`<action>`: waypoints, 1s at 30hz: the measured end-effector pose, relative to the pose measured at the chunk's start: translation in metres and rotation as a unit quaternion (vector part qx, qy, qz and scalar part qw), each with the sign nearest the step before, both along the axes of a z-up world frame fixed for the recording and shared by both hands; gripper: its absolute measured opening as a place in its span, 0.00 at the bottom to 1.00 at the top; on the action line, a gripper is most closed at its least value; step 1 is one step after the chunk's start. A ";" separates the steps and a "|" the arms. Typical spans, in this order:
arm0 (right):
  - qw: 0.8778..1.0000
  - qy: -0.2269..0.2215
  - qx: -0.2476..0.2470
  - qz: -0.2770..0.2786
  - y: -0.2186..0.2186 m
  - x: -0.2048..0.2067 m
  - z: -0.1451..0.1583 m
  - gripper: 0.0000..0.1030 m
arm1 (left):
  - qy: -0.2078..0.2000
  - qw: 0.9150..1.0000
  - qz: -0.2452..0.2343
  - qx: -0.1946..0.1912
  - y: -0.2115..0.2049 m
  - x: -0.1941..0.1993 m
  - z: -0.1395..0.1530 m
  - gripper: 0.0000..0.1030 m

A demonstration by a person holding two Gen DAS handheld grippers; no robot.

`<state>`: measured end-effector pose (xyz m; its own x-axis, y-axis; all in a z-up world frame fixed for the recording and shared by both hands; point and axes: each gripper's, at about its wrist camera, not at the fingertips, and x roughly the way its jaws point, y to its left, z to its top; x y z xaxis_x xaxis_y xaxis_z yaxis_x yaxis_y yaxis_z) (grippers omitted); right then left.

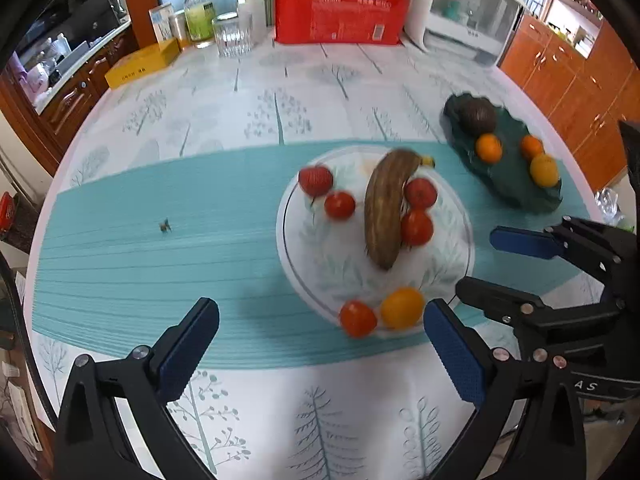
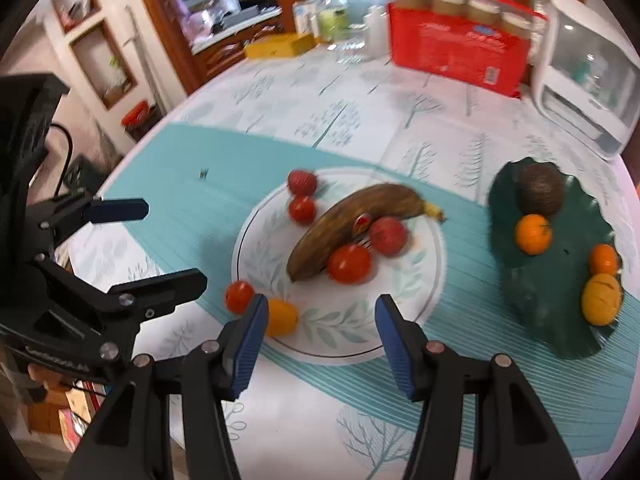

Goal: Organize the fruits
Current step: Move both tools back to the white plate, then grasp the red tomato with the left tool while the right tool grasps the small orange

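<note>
Both of your grippers hang empty above the near edge of the table. Your right gripper (image 2: 320, 336) has its fingers spread wide apart, and so does your left gripper (image 1: 320, 344).

Just past your right fingertips lies the near rim of the white plate (image 2: 400, 344). The small yellow-orange fruit (image 2: 282, 316) sits on that rim, touching or nearly touching the inner face of your right gripper's left finger, so it lies a little left of the gap. Your right gripper looks the nearer of the two to it. A small tomato (image 2: 239, 297) sits just left of the fruit, at or just off the plate's edge; I cannot tell which.

Farther onto the plate lies a browned banana (image 2: 356, 228). Its long axis runs from near-left to far-right, stem end away from you. Two red fruits rest against its right side and two more sit beyond its left side.

To the right, apart from the plate, is the dark green leaf-shaped dish (image 2: 540, 312). It holds three orange and yellow fruits, and a dark round fruit (image 2: 541, 194) at its far end.

Judging by this, the yellow-orange fruit belongs in the green dish.
</note>
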<state>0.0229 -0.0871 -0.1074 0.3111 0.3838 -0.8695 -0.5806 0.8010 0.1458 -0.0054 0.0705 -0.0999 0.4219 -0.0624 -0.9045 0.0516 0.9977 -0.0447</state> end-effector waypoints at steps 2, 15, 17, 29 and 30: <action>1.000 0.012 -0.002 0.009 0.005 -0.002 -0.010 0.54 | 0.007 1.000 0.002 0.002 0.003 -0.002 -0.008 0.96; 0.997 0.028 -0.024 0.073 0.038 -0.009 -0.051 0.40 | 0.039 0.998 0.022 -0.033 0.019 -0.004 -0.031 0.92; 0.997 0.027 -0.026 0.074 0.040 -0.008 -0.054 0.35 | 0.042 0.998 0.020 -0.035 0.018 -0.002 -0.032 0.91; 0.999 0.019 -0.026 0.043 0.017 -0.005 -0.054 0.34 | 0.072 0.996 -0.001 -0.059 -0.006 0.015 -0.054 0.63; 0.999 0.021 -0.025 0.037 0.014 -0.004 -0.054 0.34 | 0.076 0.995 -0.003 -0.059 -0.008 0.016 -0.056 0.59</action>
<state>0.0192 -0.0735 -0.1613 0.2467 0.3600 -0.8998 -0.6335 0.7625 0.1314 0.0109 0.0622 -0.1560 0.2810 -0.1741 -0.9438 0.0408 0.9847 -0.1695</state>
